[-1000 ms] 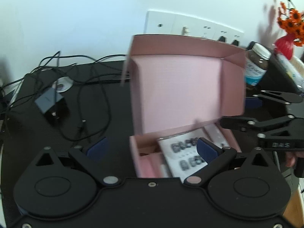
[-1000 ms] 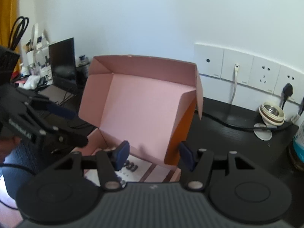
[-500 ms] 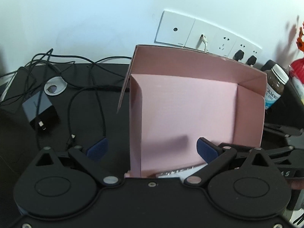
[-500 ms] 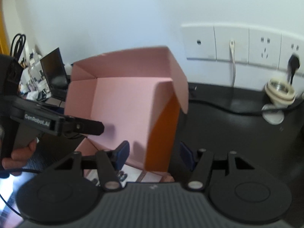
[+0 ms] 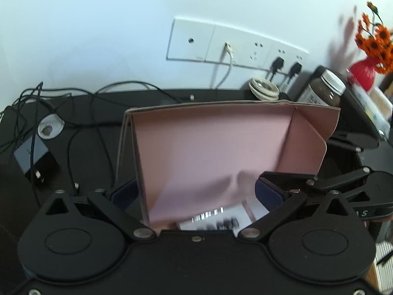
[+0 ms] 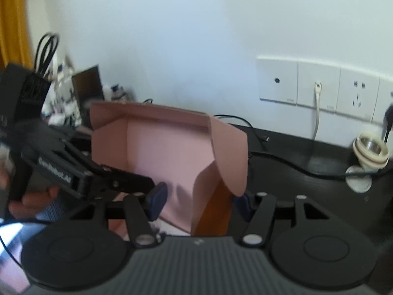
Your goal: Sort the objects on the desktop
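A pink cardboard box point(image 5: 221, 147) stands on the black desk point(image 5: 93, 132), its lid point(image 6: 167, 152) leaning over toward both cameras. A white card with small dark items point(image 5: 216, 218) lies inside, mostly hidden by the lid. My left gripper point(image 5: 195, 193) is open, with the lid's left flap just inside its left finger. My right gripper point(image 6: 199, 202) is open too, and the lid's right side flap point(image 6: 228, 157) hangs between its fingers. The two grippers face each other across the box: the right gripper point(image 5: 282, 179) reaches in from the right, the left gripper point(image 6: 137, 179) from the left.
A grey charger point(image 5: 34, 157) and tangled black cables point(image 5: 73, 113) lie left of the box. Wall sockets point(image 5: 233, 46) with plugs run behind it. A white cup point(image 6: 371, 147), a brown jar point(image 5: 324, 91) and a red vase of orange flowers point(image 5: 366, 66) stand at the back right.
The pink lid has tipped from upright down toward the cameras and now covers most of the card. Both grippers have shifted along the box with their jaws unchanged.
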The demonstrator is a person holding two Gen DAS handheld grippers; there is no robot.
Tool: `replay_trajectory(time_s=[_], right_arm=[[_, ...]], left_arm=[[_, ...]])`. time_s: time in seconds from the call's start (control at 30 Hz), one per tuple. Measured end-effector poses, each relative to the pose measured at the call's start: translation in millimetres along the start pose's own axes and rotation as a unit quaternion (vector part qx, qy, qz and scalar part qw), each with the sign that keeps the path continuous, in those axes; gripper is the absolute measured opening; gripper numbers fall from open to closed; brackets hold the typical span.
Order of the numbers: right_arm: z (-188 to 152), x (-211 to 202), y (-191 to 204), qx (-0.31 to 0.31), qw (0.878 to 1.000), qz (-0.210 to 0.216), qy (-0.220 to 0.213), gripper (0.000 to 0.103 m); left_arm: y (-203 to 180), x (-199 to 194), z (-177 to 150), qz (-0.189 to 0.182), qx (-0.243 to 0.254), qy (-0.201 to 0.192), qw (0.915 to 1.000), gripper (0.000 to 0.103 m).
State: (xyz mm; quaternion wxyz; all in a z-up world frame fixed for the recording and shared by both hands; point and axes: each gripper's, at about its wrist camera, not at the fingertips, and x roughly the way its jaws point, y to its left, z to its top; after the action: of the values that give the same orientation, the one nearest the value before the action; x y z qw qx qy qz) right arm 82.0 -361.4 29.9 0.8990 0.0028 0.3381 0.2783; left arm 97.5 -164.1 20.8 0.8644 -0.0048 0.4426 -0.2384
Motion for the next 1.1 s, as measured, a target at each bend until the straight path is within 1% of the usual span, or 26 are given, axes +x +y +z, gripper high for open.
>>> replay_trajectory(time_s=[0.07,0.17,0.27,0.4,0.47,0.63,0.67,0.7,0.73,0.83,0.93,1.03,1.1], right_arm=[[-5.9,-3.9,8.3,-0.025,1.0,-0.007,0.0,0.059],[-11.3,-9.3,14.8,-0.046,0.999,-0.013,0.003,0.059],[-13.9,-12.7,22.4,-0.066,0.998,-0.019,0.009,0.059],[-17.1,-15.9,28.7,-0.084,0.996,-0.023,0.013,0.059],[-18.3,-17.0,31.3,-0.091,0.995,-0.025,0.014,0.059],[-21.0,-18.9,37.0,-0.102,0.994,-0.03,0.016,0.059],[-21.2,-18.8,37.5,-0.102,0.994,-0.031,0.016,0.059],[-21.5,-18.6,38.1,-0.101,0.994,-0.032,0.016,0.059],[-21.9,-18.6,38.7,-0.1,0.994,-0.033,0.016,0.059],[-23.8,-19.0,40.9,-0.099,0.994,-0.035,0.017,0.06],[-26.6,-18.7,43.9,-0.105,0.994,-0.038,0.02,0.06],[-27.6,-18.5,46.4,-0.106,0.993,-0.044,0.02,0.06],[-27.4,-18.2,47.5,-0.1,0.993,-0.05,0.02,0.059]], left_arm=[[0.4,-4.4,-10.1,-0.004,0.007,0.006,0.9999,0.102],[4.7,-12.7,-23.8,0.0,0.014,0.015,0.9998,0.102],[13.5,-28.7,-31.9,0.0,-0.007,0.016,0.9998,0.102],[25.4,-60.5,-40.6,-0.004,-0.04,-0.003,0.9992,0.102],[30.9,-77.3,-39.9,-0.011,-0.055,-0.013,0.9983,0.102],[39.1,-108.6,-27.8,-0.059,-0.087,-0.037,0.9938,0.102],[39.3,-113.2,-25.1,-0.066,-0.09,-0.045,0.9927,0.103],[38.7,-116.4,-22.1,-0.065,-0.094,-0.054,0.9919,0.103],[37.6,-117.3,-18.6,-0.059,-0.1,-0.061,0.9914,0.103],[31.7,-110.2,-7.2,-0.031,-0.112,-0.064,0.9912,0.103],[25.6,-100.9,0.7,0.015,-0.121,-0.069,0.9902,0.103],[21.4,-88.8,3.9,0.037,-0.122,-0.05,0.9906,0.103],[17.7,-83.9,2.8,0.051,-0.119,-0.046,0.9906,0.103]])
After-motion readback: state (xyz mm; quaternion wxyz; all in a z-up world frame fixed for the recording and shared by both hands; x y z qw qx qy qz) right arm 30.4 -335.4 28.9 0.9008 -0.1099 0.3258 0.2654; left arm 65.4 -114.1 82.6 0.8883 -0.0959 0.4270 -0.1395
